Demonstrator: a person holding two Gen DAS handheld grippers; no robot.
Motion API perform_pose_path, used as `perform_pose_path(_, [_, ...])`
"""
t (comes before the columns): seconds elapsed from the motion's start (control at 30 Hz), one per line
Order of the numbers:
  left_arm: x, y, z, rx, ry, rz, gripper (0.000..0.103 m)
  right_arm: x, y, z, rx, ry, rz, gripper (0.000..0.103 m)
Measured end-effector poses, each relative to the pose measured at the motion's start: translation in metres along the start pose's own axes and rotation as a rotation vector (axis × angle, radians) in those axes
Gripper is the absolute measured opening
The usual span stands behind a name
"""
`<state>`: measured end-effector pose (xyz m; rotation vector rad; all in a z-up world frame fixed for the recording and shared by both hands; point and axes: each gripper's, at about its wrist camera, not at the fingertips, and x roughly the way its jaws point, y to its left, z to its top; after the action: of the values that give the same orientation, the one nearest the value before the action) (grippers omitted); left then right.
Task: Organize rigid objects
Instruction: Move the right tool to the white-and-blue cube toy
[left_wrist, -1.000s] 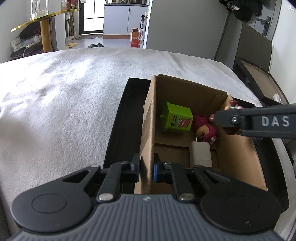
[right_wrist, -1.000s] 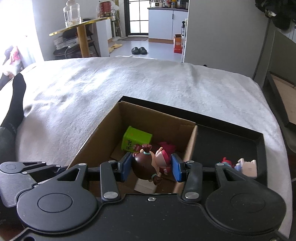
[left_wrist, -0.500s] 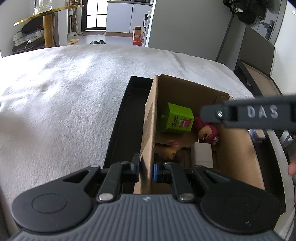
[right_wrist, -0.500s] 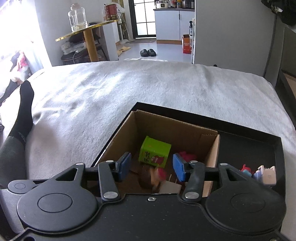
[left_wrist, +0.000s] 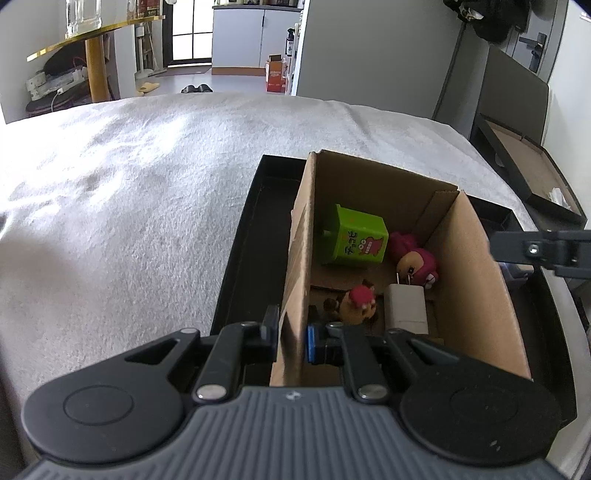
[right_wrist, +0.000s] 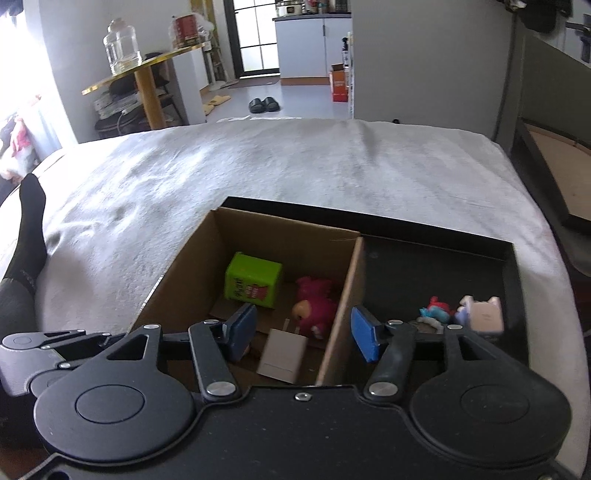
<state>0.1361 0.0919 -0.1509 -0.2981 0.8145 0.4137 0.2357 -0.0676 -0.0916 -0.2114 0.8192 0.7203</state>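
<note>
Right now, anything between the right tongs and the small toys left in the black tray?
Nothing visible. The right tongs are open and empty, straddling the cardboard box wall. The small toys sit ahead and right on the black tray floor, outside that wall, with bare tray between.

Two close downward views, shared cardboard box (left_wrist: 476, 280)

The cardboard box (left_wrist: 476, 280) was plain brown; inside sat a lime-green cube (left_wrist: 356, 236) with a red cartoon print, a magenta doll (left_wrist: 415, 258), and a beige charger (left_wrist: 406, 304).
</note>
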Motion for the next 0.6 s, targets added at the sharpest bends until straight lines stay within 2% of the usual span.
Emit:
perform_pose_path(0.33, [-0.003, -0.005, 0.002, 0.036, -0.022, 0.023, 0.013, -0.010, -0.031, -0.009, 0.050, -0.002, -0.037, 0.058])
perform_pose_path(0.6, [-0.001, -0.009, 0.004, 0.057, -0.009, 0.058, 0.014, -0.008, -0.048, -0.019, 0.083, 0.013, -0.038, 0.058])
